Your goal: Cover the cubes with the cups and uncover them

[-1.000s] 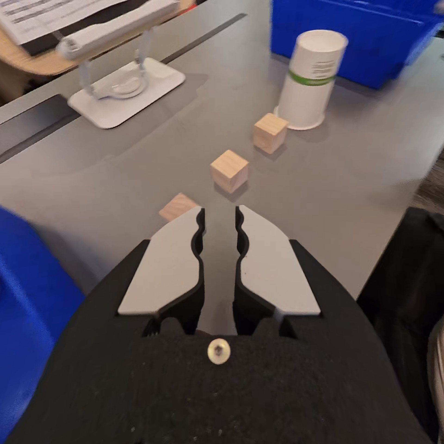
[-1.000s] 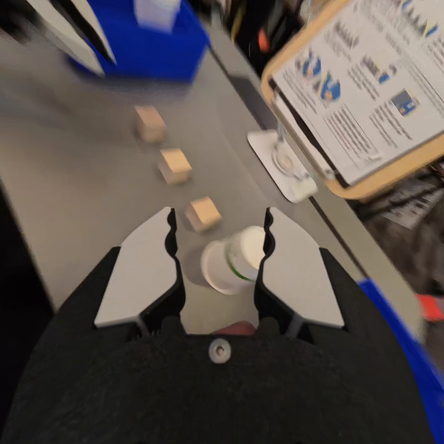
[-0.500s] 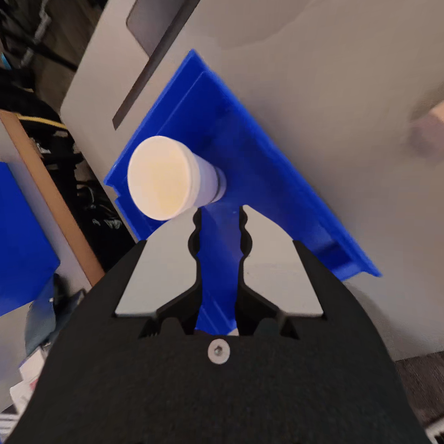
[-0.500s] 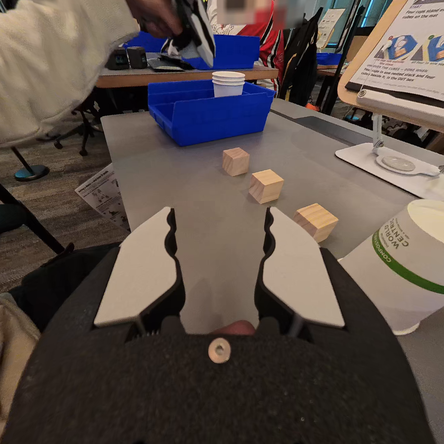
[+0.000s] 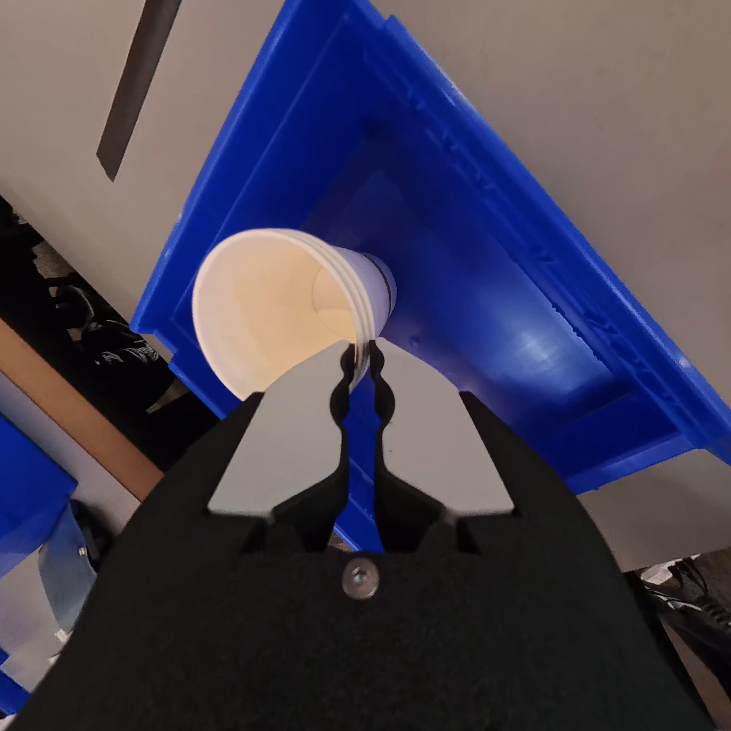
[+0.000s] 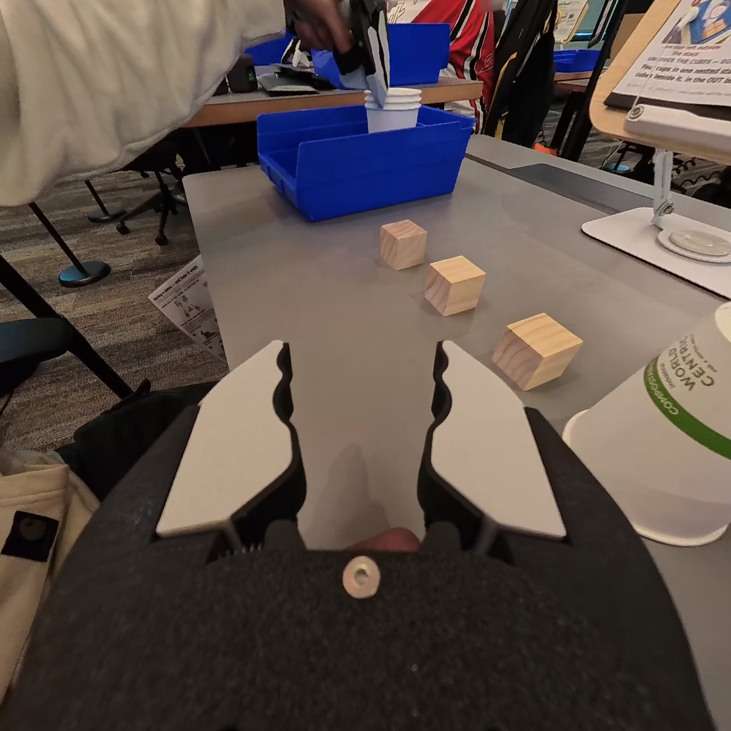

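Pinching the rim of the cup stack point(image 5: 285, 312) in the blue bin point(image 5: 494, 277), the left gripper point(image 5: 359, 352) is clenched, while the right gripper point(image 6: 360, 352) hovers released over the table point(image 6: 316, 296) beside three cubes point(image 6: 455, 285).

A smooth grey worktop point(image 6: 336, 316) fills the middle of the room. At its far end sits an open blue plastic bin point(image 6: 375, 174), seen from above in the left wrist view point(image 5: 494, 277). On the right stands a white flat-based stand point(image 6: 672, 241) carrying a tan wooden board with a printed sheet point(image 6: 680, 71). A printed paper leaflet point(image 6: 190, 308) lies on the patterned carpet point(image 6: 99, 316) beside the worktop. Behind, a wooden table point(image 6: 316, 99) bears another blue bin point(image 6: 419, 51), and a black jacket point(image 6: 518, 71) hangs nearby.
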